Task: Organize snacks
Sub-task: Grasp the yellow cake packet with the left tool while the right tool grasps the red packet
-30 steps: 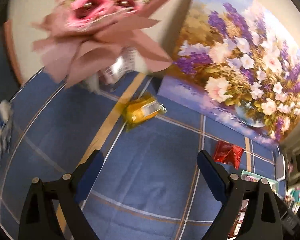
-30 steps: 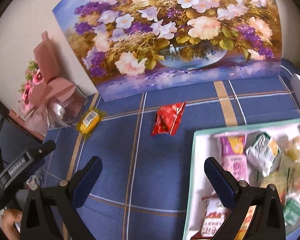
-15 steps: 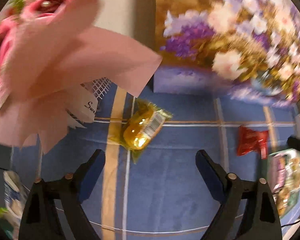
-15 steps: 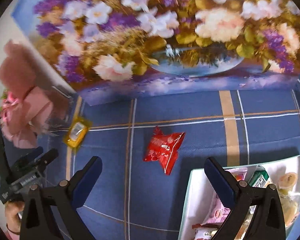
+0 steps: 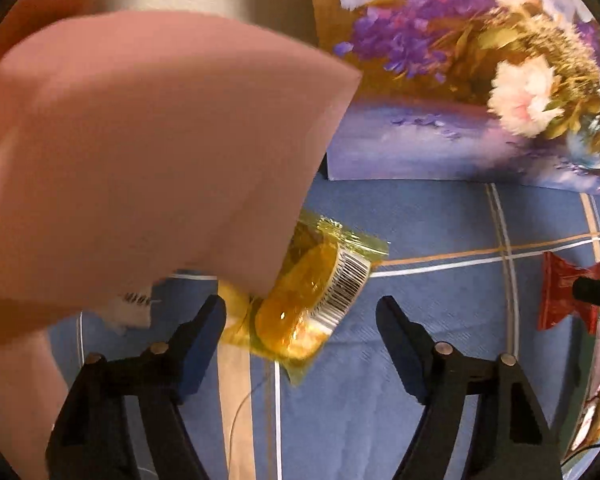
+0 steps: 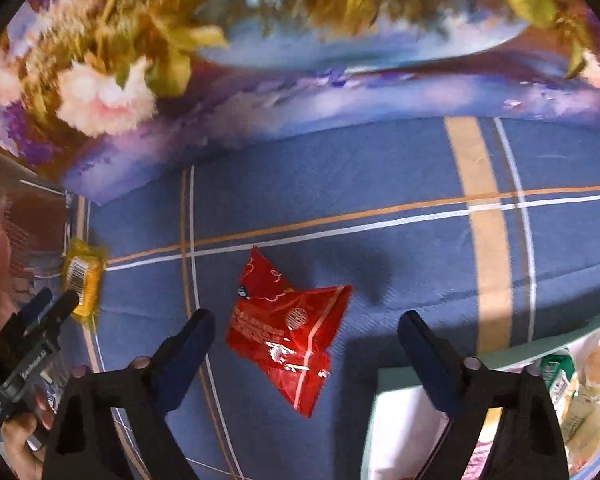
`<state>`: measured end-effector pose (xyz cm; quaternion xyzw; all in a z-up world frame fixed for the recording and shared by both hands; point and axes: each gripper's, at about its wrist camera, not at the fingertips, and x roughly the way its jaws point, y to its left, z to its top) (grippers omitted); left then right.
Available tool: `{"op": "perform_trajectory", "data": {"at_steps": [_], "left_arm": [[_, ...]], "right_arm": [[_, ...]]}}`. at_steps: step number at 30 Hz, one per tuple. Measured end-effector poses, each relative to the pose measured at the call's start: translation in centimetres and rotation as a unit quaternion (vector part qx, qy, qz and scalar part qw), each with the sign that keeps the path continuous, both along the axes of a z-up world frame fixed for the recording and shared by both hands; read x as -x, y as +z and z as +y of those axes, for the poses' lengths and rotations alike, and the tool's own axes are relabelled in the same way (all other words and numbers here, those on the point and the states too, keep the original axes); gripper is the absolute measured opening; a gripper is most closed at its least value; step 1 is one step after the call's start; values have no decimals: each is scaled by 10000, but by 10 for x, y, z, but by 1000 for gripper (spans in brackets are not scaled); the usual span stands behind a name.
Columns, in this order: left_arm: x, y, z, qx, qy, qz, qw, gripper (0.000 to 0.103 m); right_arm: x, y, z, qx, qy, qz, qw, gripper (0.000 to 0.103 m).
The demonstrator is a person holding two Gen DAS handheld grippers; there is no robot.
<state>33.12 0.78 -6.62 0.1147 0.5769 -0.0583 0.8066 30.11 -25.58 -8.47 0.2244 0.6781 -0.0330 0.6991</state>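
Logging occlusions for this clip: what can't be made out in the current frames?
- Yellow snack packet: left wrist view, upper-left end hidden under pink wrapping paper.
- Snack box: right wrist view, cut off by the frame edge and gripper finger.
- Red packet print: too small.

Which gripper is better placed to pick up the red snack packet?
Right. The open right gripper has the red packet between its fingers, while the open left gripper is at the yellow packet.

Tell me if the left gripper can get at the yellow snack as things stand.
Probably yes. The left gripper is open, and the yellow snack lies on the cloth between its fingers. The pink wrapping paper overhangs the snack's far end, so it might brush the gripper.
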Motion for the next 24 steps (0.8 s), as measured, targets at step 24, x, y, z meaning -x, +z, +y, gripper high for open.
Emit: {"op": "perform_trajectory", "data": {"at_steps": [24], "left_arm": [[24,9,-8,291,104,32,9995,40]], "right_arm": [[31,37,8,22,384,-320,9987,50]]}}
